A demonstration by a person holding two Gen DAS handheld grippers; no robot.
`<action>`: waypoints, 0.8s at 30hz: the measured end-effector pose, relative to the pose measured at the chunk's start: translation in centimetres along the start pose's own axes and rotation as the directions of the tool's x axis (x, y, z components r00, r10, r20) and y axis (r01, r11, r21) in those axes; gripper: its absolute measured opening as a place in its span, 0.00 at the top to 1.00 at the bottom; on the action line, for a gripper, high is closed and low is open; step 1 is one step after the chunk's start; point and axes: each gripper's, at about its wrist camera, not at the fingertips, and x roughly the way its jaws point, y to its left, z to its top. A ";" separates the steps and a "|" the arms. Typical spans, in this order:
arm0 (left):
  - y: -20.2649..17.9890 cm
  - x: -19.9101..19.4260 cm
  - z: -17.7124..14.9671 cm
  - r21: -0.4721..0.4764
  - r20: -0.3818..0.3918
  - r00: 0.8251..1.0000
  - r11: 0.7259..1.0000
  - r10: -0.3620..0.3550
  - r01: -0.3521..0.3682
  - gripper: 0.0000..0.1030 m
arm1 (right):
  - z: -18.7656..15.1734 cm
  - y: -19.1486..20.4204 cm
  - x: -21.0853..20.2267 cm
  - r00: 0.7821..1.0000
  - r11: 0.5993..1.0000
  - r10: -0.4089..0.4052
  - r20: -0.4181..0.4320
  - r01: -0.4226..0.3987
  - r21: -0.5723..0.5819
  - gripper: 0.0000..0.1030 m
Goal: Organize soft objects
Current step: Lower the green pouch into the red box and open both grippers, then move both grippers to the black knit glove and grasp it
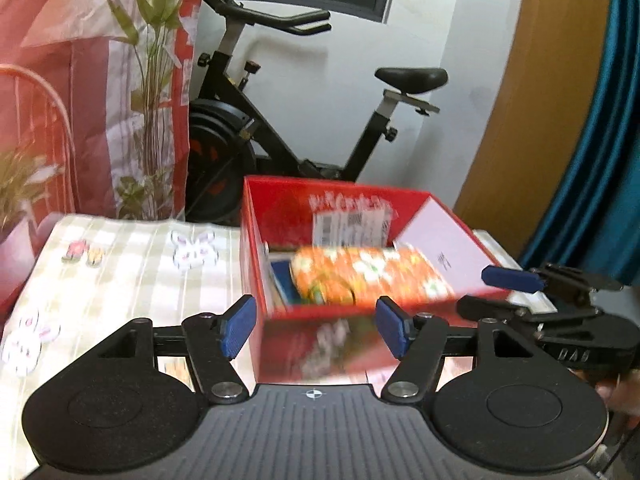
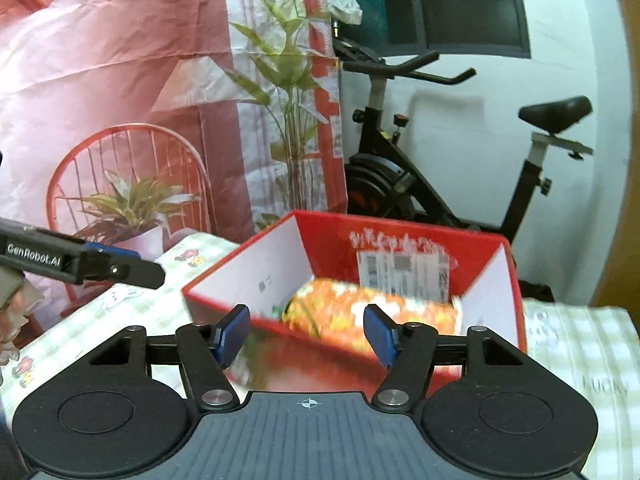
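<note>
While both your left gripper (image 1: 316, 330) and right gripper (image 2: 307, 334) gape empty, check the orange roll (image 1: 368, 276) lies flat inside the red box (image 1: 276, 196) near the table's (image 1: 120, 264) far edge.

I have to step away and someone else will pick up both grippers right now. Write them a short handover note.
Left gripper: open, empty, aimed at the red box.
Right gripper: open, empty, facing the same box from the other side.
The orange floral roll already lies inside the box, beside something blue I cannot identify. The box stands on the checked cloth.
Done: roll is boxed. Left: no other loose soft item shows in these views; check outside them before finishing.
</note>
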 end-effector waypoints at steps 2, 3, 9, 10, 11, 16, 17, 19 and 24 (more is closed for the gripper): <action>-0.2 -1.0 -1.9 -0.008 -0.019 1.000 1.000 -0.014 0.014 0.34 | -1.5 0.3 -1.7 1.000 1.000 0.013 -0.015 -0.013 0.017 0.43; -0.3 -1.4 -2.9 -0.015 -0.030 0.999 1.000 -0.022 0.022 0.34 | -2.3 0.5 -2.4 1.000 1.000 0.019 -0.022 -0.019 0.024 0.44; -0.3 -2.7 -9.1 -0.062 -0.125 0.991 0.997 -0.051 0.043 0.36 | -7.8 2.1 -5.3 0.989 0.997 0.052 -0.140 -0.043 0.065 0.50; -0.4 -2.7 -9.9 -0.067 -0.139 0.989 0.997 -0.055 0.046 0.38 | -8.6 2.4 -5.6 0.985 0.997 0.057 -0.164 -0.047 0.068 0.51; -0.3 -2.7 -10.7 -0.075 -0.151 0.987 0.996 -0.057 0.046 0.39 | -9.5 2.8 -5.7 0.979 0.996 0.066 -0.193 -0.053 0.072 0.53; 0.6 -1.9 -13.5 -0.134 -0.195 0.979 0.990 -0.056 0.030 0.44 | -12.1 4.2 -6.0 0.954 0.993 0.100 -0.283 -0.079 0.086 0.53; 0.7 -1.7 -13.9 -0.139 -0.201 0.978 0.990 -0.053 0.025 0.46 | -12.3 4.5 -6.0 0.951 0.993 0.101 -0.293 -0.080 0.081 0.53; 1.0 -1.2 -14.4 -0.148 -0.210 0.976 0.989 -0.050 0.018 0.46 | -12.5 5.0 -5.7 0.945 0.994 0.101 -0.312 -0.084 0.066 0.53; 1.2 -0.7 -15.6 -0.174 -0.225 0.971 0.984 -0.078 0.039 0.53 | -13.5 5.5 -4.1 0.921 0.994 0.108 -0.374 -0.089 0.067 0.53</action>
